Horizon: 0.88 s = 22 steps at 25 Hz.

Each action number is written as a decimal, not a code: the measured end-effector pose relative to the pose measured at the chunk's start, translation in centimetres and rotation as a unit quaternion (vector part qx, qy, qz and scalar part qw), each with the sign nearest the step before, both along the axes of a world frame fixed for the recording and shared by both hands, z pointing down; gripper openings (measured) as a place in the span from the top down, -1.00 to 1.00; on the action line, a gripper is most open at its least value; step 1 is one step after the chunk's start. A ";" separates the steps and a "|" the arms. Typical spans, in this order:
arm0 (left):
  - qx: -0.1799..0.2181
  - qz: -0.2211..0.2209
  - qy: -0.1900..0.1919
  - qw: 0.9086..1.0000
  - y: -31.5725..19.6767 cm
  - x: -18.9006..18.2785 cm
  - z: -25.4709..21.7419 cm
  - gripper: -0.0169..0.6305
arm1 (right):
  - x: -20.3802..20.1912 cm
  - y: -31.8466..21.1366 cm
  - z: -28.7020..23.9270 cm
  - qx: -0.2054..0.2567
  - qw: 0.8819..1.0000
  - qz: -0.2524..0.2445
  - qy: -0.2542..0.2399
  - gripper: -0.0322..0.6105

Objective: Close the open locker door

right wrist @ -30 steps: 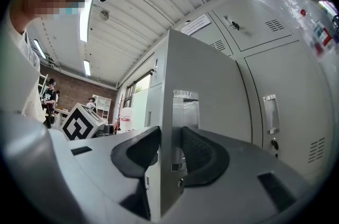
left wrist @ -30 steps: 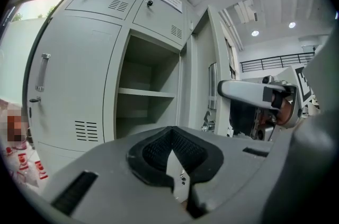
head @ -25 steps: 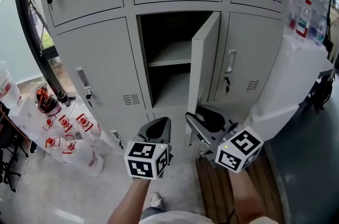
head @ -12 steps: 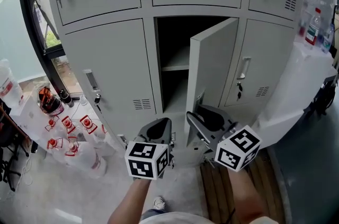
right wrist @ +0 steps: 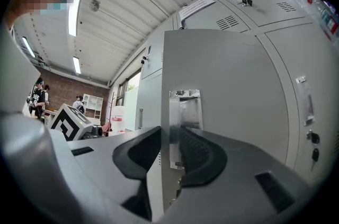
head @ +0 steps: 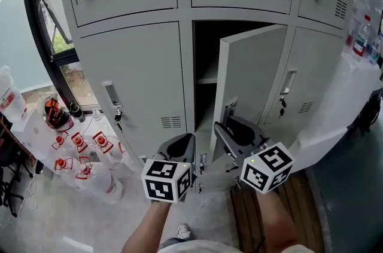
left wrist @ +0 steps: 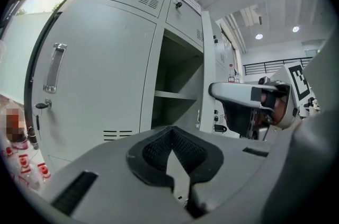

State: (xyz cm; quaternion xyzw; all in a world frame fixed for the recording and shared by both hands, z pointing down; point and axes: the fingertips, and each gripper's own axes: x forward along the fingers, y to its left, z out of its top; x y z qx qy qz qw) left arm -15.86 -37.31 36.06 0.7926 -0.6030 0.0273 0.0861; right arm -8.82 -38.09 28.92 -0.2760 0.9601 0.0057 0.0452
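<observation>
The grey locker door [head: 254, 78] stands half open in front of its dark compartment [head: 204, 66], hinged on the right. My right gripper [head: 230, 129] sits at the door's lower free edge. In the right gripper view the door edge [right wrist: 165, 112] runs between the two pads, beside the metal latch plate [right wrist: 185, 112]. The jaws are closing and the pads touch the door on both sides. My left gripper [head: 181, 147] hangs shut and empty to the left, a little in front of the lockers. The left gripper view shows the inner shelf [left wrist: 175, 95] and the right gripper [left wrist: 249, 98].
Shut locker doors flank the open one, left [head: 137, 78] and right [head: 311, 72]. Several red-labelled bottles [head: 84, 156] lie on the floor at left below a black window frame [head: 42, 18]. A white covered block [head: 335, 102] stands at right, wooden slats [head: 299, 210] below it.
The door has swung from about square-on to roughly half shut, with my right gripper staying at its edge. The view has shifted left along the lockers. The left gripper holds its place.
</observation>
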 end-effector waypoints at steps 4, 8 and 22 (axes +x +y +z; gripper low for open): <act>-0.002 0.002 0.002 1.000 -0.6 -1.3 0.3 0.93 | -1.0 -0.9 0.0 -0.001 1.000 0.005 -0.002 0.58; -0.001 0.006 0.003 1.000 -1.3 -2.3 0.4 0.93 | -2.0 -1.7 0.0 -0.004 1.000 0.003 -0.004 0.58; 0.013 0.029 0.001 0.999 -4.5 -4.8 -0.5 0.93 | -5.0 -5.0 0.0 -0.008 1.000 0.014 -0.014 0.60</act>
